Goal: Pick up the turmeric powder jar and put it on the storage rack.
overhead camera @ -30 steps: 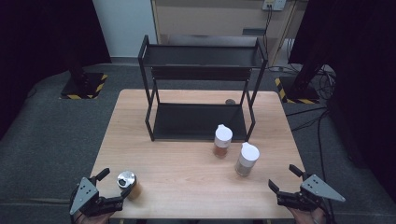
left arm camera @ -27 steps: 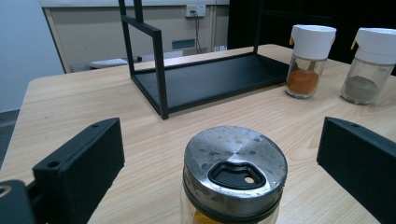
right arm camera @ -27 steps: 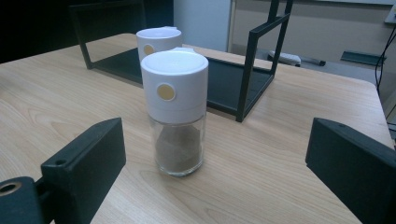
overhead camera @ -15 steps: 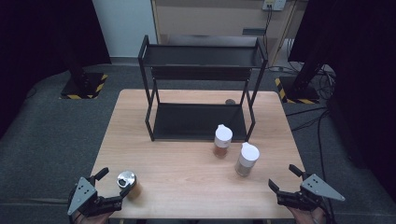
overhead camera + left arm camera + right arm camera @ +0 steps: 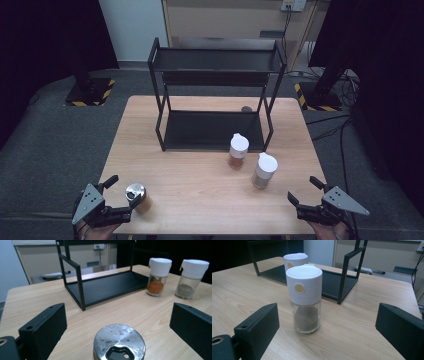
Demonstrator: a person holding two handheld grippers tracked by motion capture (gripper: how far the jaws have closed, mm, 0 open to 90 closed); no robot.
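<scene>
A small jar with a scuffed metal lid (image 5: pixel 136 196) stands near the table's front left corner. My left gripper (image 5: pixel 122 193) is open, a jaw on each side of the jar and neither touching it; in the left gripper view the lid (image 5: pixel 119 343) sits low between the jaws of that gripper (image 5: pixel 118 315). A white-capped jar of brown powder (image 5: pixel 264 170) stands at the right, just ahead of my open right gripper (image 5: pixel 304 190). In the right gripper view that jar (image 5: pixel 305 298) is upright beyond the open gripper (image 5: pixel 328 315). A white-capped jar of orange spice (image 5: pixel 238 150) stands by the rack.
A black two-tier metal rack (image 5: pixel 215 95) stands at the middle back of the wooden table (image 5: pixel 200 175), both shelves bare. A small dark object (image 5: pixel 246 108) lies behind the rack's right side. Dark floor and cables surround the table.
</scene>
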